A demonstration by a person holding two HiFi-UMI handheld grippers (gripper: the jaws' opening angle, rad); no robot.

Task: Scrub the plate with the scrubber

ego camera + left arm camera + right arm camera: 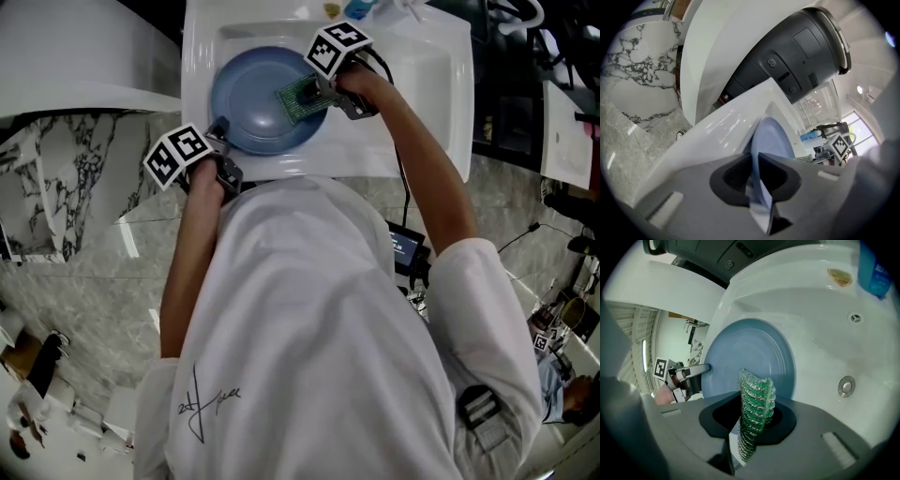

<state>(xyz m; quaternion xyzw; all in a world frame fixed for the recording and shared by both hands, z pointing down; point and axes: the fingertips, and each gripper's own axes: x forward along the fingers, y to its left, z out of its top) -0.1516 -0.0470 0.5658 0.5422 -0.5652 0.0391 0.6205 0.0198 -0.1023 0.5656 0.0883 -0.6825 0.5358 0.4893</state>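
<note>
Plate (253, 98), blue, sits in the white sink (422, 141) in the head view, with the green scrubber (300, 98) over its right side. Left gripper view: the left gripper (757, 166) has its jaws clamped on the plate's rim. Right gripper view: the right gripper (752, 420) has its jaws pinching the scrubber.

Bright, even indoor light washes the white sink (441, 84) and lies flat and soft on the blue plate (253, 98). Pale glare streaks run along the sink's rim in the left gripper view. Both gripper views bow hard toward black corners, their grey foregrounds blurred, while the scrubber (754, 408) glints crisply. The head view darkens at lower left of the frame.
</note>
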